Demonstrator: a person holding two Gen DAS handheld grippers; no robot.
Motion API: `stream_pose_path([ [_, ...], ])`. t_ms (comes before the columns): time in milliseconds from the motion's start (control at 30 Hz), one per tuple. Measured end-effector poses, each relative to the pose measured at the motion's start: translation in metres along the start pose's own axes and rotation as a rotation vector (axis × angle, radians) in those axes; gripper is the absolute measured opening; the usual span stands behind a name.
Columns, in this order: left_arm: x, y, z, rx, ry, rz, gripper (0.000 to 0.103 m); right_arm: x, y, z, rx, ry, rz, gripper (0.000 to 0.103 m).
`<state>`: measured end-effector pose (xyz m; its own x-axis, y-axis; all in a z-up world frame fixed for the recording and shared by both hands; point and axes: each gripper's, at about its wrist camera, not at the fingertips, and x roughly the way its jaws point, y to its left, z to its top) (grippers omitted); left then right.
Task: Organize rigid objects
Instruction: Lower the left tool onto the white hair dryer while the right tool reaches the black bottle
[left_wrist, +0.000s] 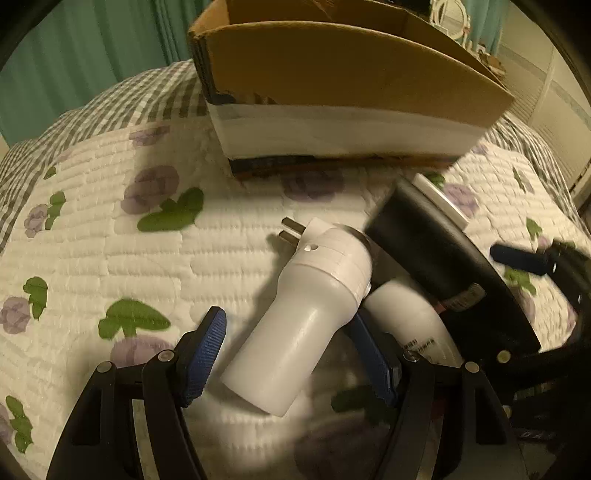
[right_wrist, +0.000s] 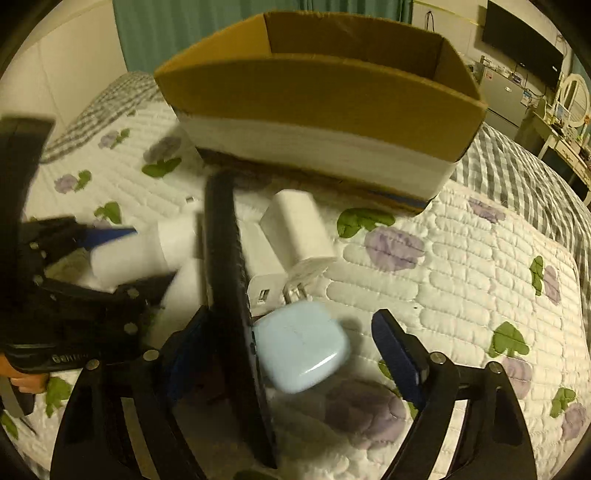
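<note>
A white plug-in flashlight (left_wrist: 306, 310) with two metal prongs lies on the quilt between the open blue fingers of my left gripper (left_wrist: 295, 354); they stand on either side of it without clear contact. It also shows in the right wrist view (right_wrist: 129, 251). A black flat object (left_wrist: 436, 254) stands tilted beside it, and shows on edge in the right wrist view (right_wrist: 229, 280). My right gripper (right_wrist: 291, 354) is open around that black object and a light blue case (right_wrist: 301, 350). White chargers (right_wrist: 295, 229) lie just beyond.
An open cardboard box (left_wrist: 332, 81) with a white lower band stands on the floral quilt (left_wrist: 110, 258) behind the objects; it also shows in the right wrist view (right_wrist: 321, 110). A white bottle (left_wrist: 406, 317) lies under the black object. Furniture stands at far right (right_wrist: 554, 122).
</note>
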<state>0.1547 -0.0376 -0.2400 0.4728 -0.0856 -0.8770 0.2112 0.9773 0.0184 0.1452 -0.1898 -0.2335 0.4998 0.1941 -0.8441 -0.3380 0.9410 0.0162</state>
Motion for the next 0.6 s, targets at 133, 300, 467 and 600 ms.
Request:
stream_pose_path([
  [133, 0.006, 0.003, 0.005, -0.010, -0.026, -0.003, 0.070, 0.006, 0.004, 0.001, -0.018, -0.002, -0.021, 0.071],
  [300, 0.008, 0.002, 0.008, 0.000, -0.046, -0.035, 0.049, 0.004, 0.010, 0.003, -0.027, -0.023, -0.023, 0.068],
  [467, 0.001, -0.002, 0.011, 0.023, -0.067, -0.054, 0.041, -0.013, 0.015, 0.001, -0.034, -0.059, 0.011, 0.049],
  [600, -0.010, 0.004, 0.007, 0.012, -0.094, -0.039, 0.041, -0.022, 0.011, -0.003, 0.012, -0.068, 0.062, 0.038],
])
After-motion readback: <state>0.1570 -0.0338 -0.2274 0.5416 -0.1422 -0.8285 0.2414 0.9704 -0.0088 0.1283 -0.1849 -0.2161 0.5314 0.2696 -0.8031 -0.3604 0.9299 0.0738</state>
